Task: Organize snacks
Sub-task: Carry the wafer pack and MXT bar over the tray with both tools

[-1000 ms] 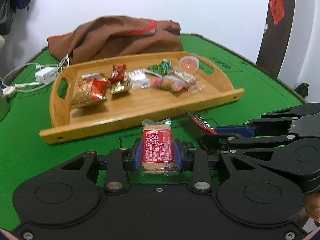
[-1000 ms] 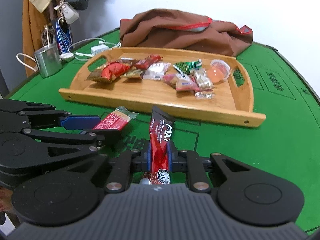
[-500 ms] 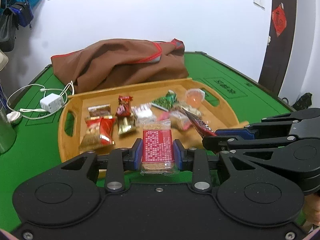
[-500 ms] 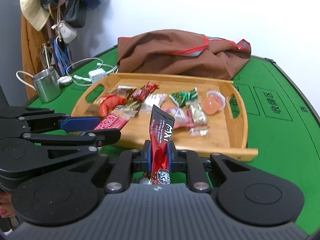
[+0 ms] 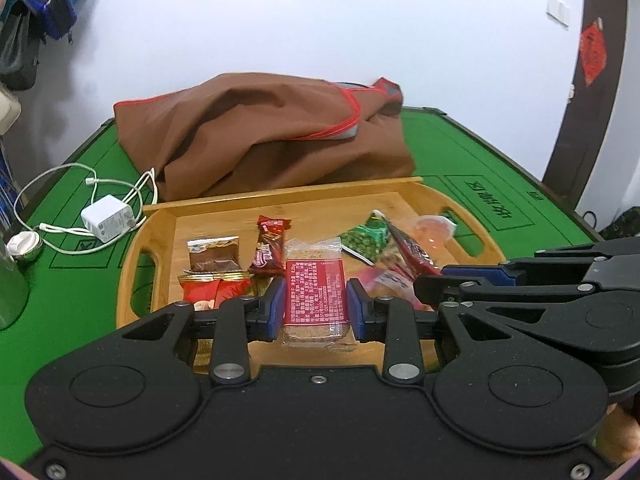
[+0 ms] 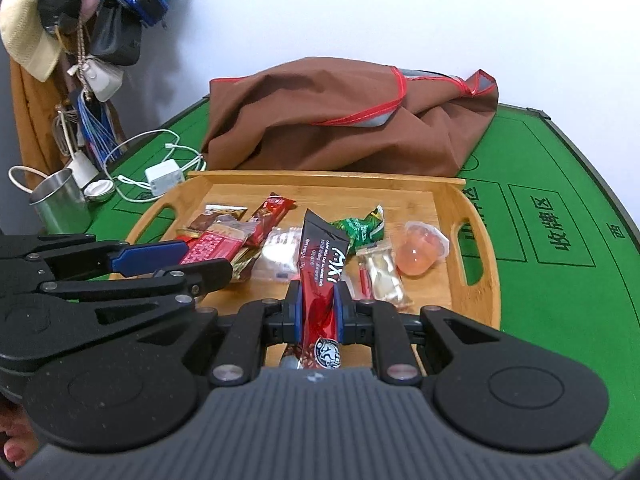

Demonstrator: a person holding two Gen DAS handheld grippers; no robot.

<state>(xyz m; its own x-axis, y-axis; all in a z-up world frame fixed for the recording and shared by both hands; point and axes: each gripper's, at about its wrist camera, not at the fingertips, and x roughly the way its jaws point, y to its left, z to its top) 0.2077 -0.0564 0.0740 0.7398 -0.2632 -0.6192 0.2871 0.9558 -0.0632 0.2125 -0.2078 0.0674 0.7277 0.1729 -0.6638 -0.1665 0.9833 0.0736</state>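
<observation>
Green felt covers the bench [image 5: 460, 160], which stands against a white wall and carries a wooden tray [image 5: 280, 208] of loose snacks. Left claw [image 5: 315, 304]: its two blue pads are closed on the sides of a cracker bar in a clear wrapper with a red label [image 5: 315, 296], held lengthwise between them, the far end projecting beyond the fingertips and the whole packet poised above the near part of the tray. Right claw [image 6: 318, 308]: its pads are clamped on a slim dark red stick sachet [image 6: 323, 268], gripped near its lower end so that the upper end rises forward and upward past the fingertips, above the middle of the tray [image 6: 448, 196]. The two claws sit side by side, each visible at the edge of the other's view. Lying on the tray floor beyond the held items are a green pea packet [image 6: 360, 228], a pink jelly cup [image 6: 418, 254] near the right handle slot, a pale wrapped sweet [image 6: 382, 272], a dark red candy bar [image 5: 270, 250], a brown packet [image 5: 214, 254] and red-and-gold packets [image 5: 212, 286]. Behind the tray rests a crumpled brown cloth bag with red trim [image 5: 276, 136]. To the left of the tray lie a white charger with its cable [image 5: 106, 218] and a metal cup [image 6: 60, 200]; bags and a hat [image 6: 24, 36] hang at the wall.
</observation>
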